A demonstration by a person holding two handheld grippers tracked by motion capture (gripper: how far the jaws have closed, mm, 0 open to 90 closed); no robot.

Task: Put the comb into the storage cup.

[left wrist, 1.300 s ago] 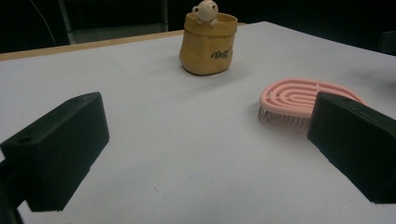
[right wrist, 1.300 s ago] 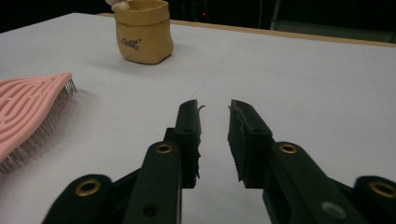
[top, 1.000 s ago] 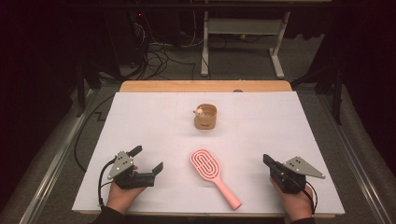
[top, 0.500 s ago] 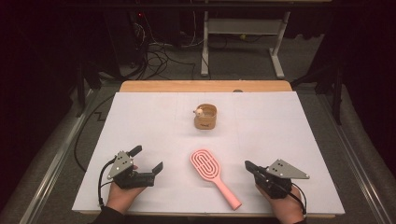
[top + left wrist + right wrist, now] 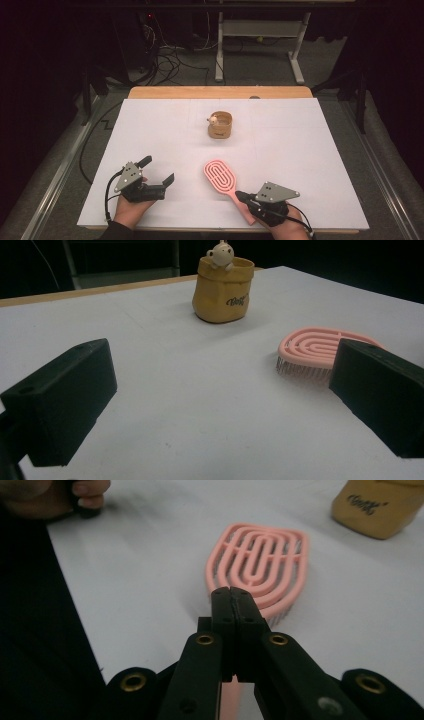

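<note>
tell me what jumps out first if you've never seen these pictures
The pink brush lies near the front middle of the white table, bristles down. The right claw is shut and sits over its handle, while the left claw stands open at the front left with nothing in it. Farther back, in the middle, stands a small tan pouch with a little bear figure peeking over its rim.

I see the pink hairbrush [image 5: 223, 181] lying flat on the white table cover [image 5: 310, 150], bristles down, its vented oval head with concentric looped ribs pointing toward the far side, its handle angled back toward the near edge, well short of the yellow pouch [image 5: 220, 125].
</note>
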